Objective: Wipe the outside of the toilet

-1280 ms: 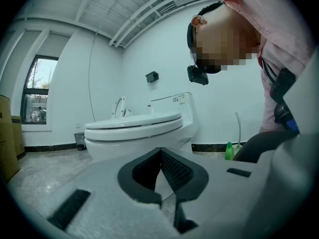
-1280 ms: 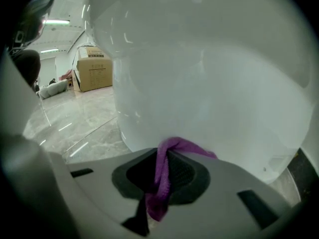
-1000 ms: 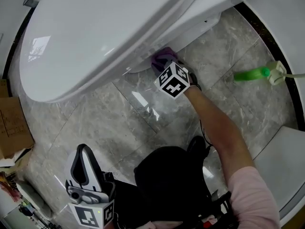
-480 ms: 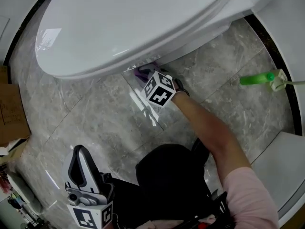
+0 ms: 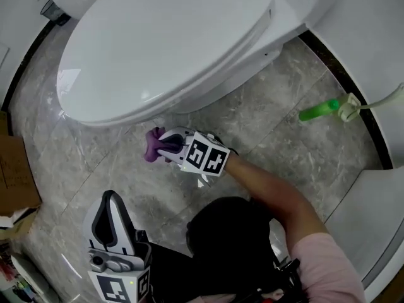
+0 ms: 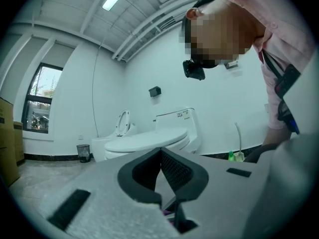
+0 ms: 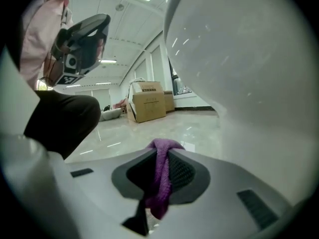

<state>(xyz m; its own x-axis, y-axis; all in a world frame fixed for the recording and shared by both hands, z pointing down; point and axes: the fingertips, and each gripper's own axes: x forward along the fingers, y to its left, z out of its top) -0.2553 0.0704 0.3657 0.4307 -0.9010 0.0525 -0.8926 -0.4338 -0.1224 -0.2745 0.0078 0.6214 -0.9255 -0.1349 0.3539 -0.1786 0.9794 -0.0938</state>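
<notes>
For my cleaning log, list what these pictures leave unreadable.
- Head view: the side of the toilet, mostly hidden under its overhanging lid.
- Head view: whether the purple cloth touches the toilet, because of the same overhang.
- Head view: the green object at right, too small to identify.

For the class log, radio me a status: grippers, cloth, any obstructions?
Right gripper shut on purple cloth, low at front of toilet; contact unclear. Left gripper shut, empty, held back. Green bottle on floor, well aside.
</notes>
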